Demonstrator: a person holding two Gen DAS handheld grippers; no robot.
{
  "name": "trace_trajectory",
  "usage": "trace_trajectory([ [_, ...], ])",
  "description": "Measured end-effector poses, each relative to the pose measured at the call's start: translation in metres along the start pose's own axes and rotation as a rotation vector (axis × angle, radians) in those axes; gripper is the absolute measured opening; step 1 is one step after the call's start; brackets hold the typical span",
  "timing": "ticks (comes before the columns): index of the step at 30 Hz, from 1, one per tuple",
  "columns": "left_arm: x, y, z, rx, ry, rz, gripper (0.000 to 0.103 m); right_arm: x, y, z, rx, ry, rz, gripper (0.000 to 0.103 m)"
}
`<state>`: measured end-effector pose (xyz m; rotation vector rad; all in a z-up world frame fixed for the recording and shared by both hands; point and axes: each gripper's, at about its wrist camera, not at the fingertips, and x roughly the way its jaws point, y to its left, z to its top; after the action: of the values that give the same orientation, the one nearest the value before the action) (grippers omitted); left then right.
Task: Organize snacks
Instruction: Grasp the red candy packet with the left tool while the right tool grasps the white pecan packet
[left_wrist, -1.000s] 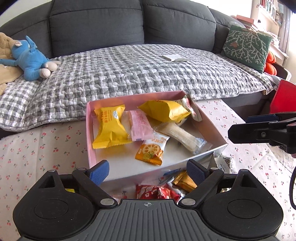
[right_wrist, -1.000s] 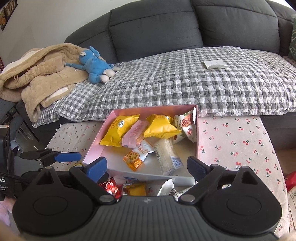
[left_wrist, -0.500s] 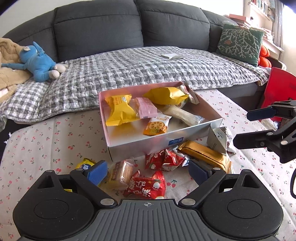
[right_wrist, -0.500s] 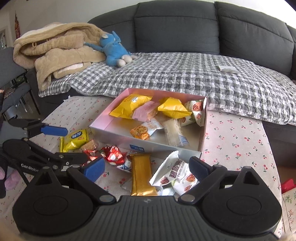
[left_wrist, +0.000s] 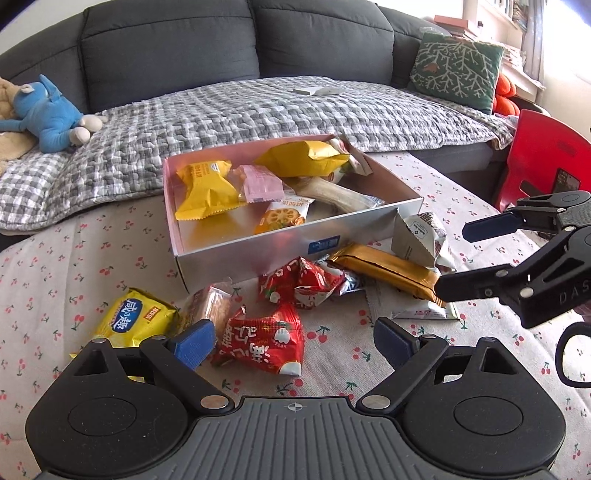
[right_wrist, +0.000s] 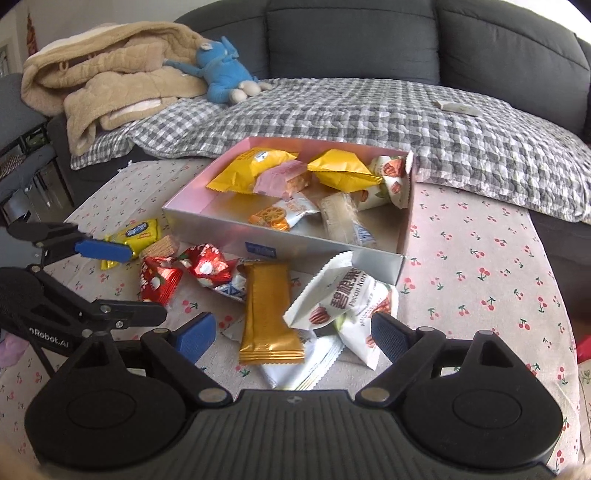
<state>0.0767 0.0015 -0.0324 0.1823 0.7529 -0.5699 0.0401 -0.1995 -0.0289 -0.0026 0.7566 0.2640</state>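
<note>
A pink-and-silver box (left_wrist: 295, 254) (right_wrist: 295, 242) holds several snack packets on the cherry-print table. Loose snacks lie in front of it: a red packet (left_wrist: 264, 341), another red packet (left_wrist: 303, 282), a gold bar (left_wrist: 388, 271) (right_wrist: 269, 314), a yellow packet (left_wrist: 135, 319) (right_wrist: 136, 234), a wafer (left_wrist: 207, 308) and white nut packets (right_wrist: 343, 299). My left gripper (left_wrist: 291, 343) is open and empty above the near red packet. My right gripper (right_wrist: 291, 334) is open and empty above the gold bar and white packets.
A grey sofa with a checked quilt (left_wrist: 258, 110) stands behind the table. A blue plush toy (right_wrist: 221, 74) and a beige coat (right_wrist: 110, 74) lie on it. A green cushion (left_wrist: 458, 70) and a red chair (left_wrist: 543, 158) are at the right.
Both grippers have pulled back and up from the box, so the loose snacks in front of it have come into view. Both stay open and empty.
</note>
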Motion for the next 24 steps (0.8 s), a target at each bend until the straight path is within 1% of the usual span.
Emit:
trace_trajectory([
  [4,0.003,0.003,0.0,-0.029,-0.001,-0.02,0.087,0.004,-0.012,0.003,0.069,-0.017,-0.008,0.089],
  [5,0.004,0.004,0.0,-0.032,-0.001,-0.022,0.084,0.005,-0.014,0.003,0.081,-0.014,-0.011,0.089],
  [9,0.007,0.008,-0.002,-0.047,0.0,-0.006,0.076,0.016,-0.022,0.002,0.125,0.01,-0.013,0.088],
  [16,0.011,0.011,-0.003,-0.073,-0.001,0.006,0.074,0.026,-0.027,0.003,0.174,0.048,0.006,0.086],
  [17,0.011,0.011,-0.004,-0.075,0.002,0.009,0.072,0.026,-0.027,0.004,0.183,0.049,0.009,0.087],
  [21,0.019,0.015,-0.004,-0.104,0.034,0.026,0.058,0.02,-0.031,0.008,0.211,0.028,0.026,0.085],
  [24,0.023,0.014,-0.006,-0.1,0.04,0.033,0.057,0.019,-0.038,0.011,0.255,0.014,0.032,0.085],
])
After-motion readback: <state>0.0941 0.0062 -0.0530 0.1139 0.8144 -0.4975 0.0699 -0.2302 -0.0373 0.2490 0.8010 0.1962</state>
